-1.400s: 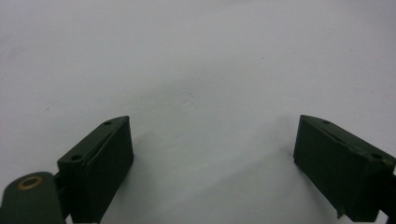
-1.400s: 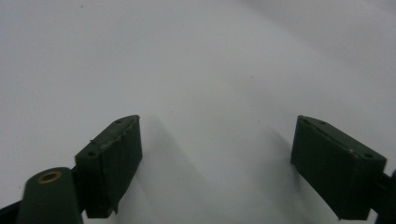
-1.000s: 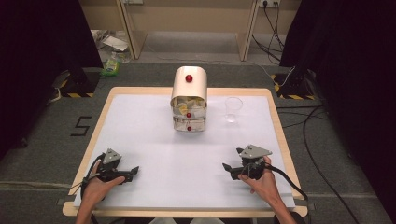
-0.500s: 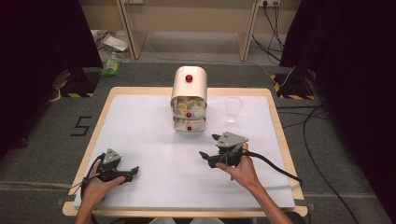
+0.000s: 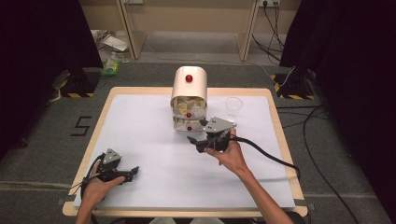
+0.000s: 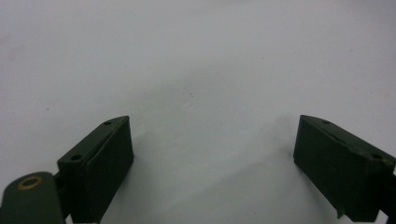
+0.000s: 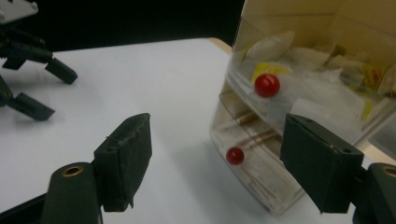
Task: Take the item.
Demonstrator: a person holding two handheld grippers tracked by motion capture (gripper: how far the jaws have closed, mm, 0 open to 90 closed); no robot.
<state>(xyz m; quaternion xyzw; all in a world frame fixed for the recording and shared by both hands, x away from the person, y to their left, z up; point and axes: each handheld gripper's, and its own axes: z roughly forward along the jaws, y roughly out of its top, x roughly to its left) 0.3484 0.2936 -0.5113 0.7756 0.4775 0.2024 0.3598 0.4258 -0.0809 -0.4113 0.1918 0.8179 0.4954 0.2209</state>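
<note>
A small cream drawer cabinet (image 5: pixel 189 88) stands at the back middle of the table, with a red knob on top. Its two clear drawers (image 7: pixel 299 116) are stuffed with packets and sticks. The upper red knob (image 7: pixel 267 85) and the lower red knob (image 7: pixel 235 155) face my right gripper (image 5: pixel 196 132). That gripper (image 7: pixel 217 158) hovers just in front of the cabinet, open; its jaws have just been closing a little, with nothing between them. My left gripper (image 5: pixel 130 174) rests open near the front left, jaws wide over bare table (image 6: pixel 212 163).
A clear plastic cup (image 5: pixel 233 106) stands right of the cabinet, just behind my right hand. The white table top (image 5: pixel 140 126) has a wooden rim. The right gripper's cable (image 5: pixel 275 161) trails across the table's right side. Cables and litter lie on the floor.
My right gripper has travelled from the front right of the table up to the front of the drawer cabinet. The left gripper has stayed put.
</note>
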